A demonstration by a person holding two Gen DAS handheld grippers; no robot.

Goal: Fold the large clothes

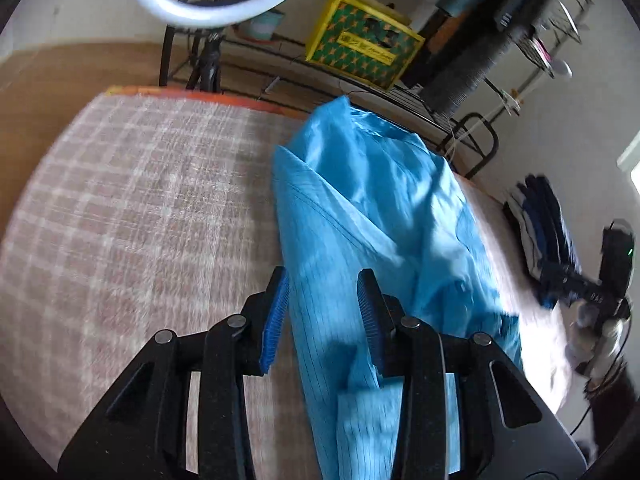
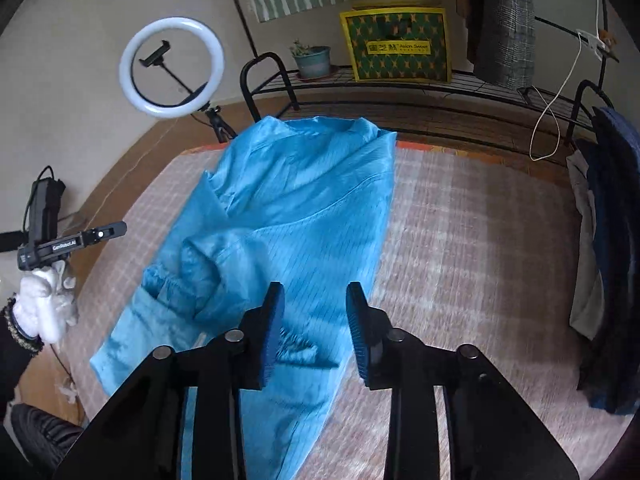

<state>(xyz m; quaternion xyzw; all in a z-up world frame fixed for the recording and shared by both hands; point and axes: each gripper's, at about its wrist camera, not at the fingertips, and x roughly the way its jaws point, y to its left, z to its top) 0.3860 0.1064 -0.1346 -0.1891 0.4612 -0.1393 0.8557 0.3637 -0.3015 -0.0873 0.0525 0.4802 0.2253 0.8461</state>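
A large light-blue garment (image 1: 360, 216) lies lengthwise on the checked pink bed cover (image 1: 132, 208), folded narrow with a sleeve bunched on one side. My left gripper (image 1: 324, 300) is open, its blue pads either side of the garment's near end, holding nothing. In the right wrist view the same garment (image 2: 296, 208) stretches away from me on the cover (image 2: 472, 248). My right gripper (image 2: 314, 320) is open above its near hem, empty. The other gripper (image 2: 68, 240), held in a white-gloved hand, shows at the left edge there.
A ring light (image 2: 172, 66) on a tripod stands beyond the bed's far corner. A black metal rack (image 2: 400, 84) behind holds a yellow-green box (image 2: 396, 46) and a plant pot (image 2: 314, 60). Dark folded clothes (image 2: 612, 248) are stacked at the bed's right side.
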